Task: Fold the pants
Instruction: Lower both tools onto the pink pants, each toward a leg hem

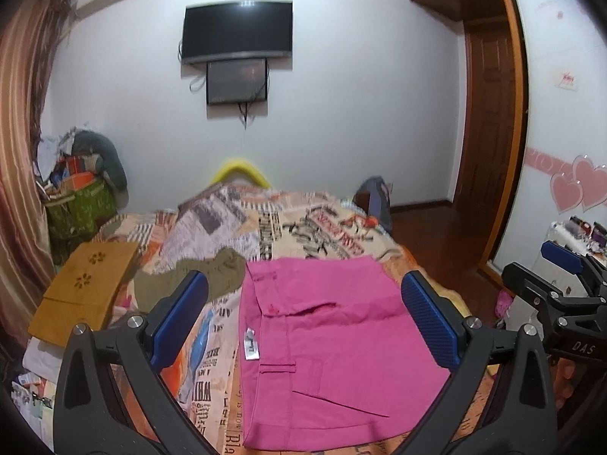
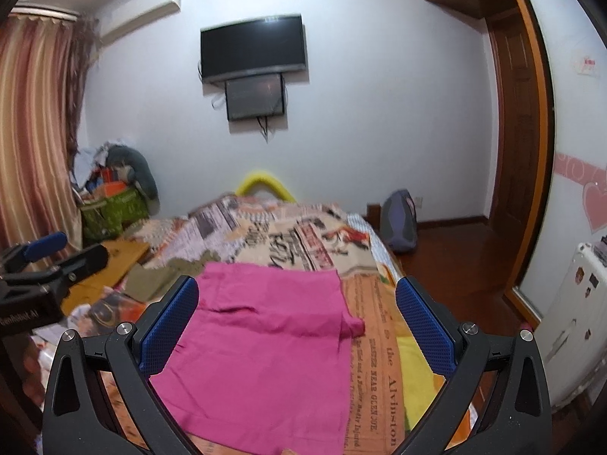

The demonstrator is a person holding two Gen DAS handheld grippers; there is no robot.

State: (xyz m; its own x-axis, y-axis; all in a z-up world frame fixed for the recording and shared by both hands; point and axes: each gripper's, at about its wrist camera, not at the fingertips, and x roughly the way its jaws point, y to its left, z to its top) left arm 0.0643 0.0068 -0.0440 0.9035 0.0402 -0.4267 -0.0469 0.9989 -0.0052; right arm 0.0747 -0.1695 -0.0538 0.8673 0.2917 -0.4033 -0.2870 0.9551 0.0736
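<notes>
Pink pants lie folded flat below both my claws, waistband at nine o'clock. Left claw and right claw hover spread and empty, probably poised for another fold.

Open bedspread runs toward twelve o'clock beyond the pink pants, nothing standing on it. At ten o'clock an olive garment lies crumpled just beside the pants, and a wooden board blocks the bed's edge past it. Toward three o'clock, a bare strip of printed cover, then a yellow cloth at the edge. Both grippers hover above, jaws spread wide, nothing between them.
</notes>
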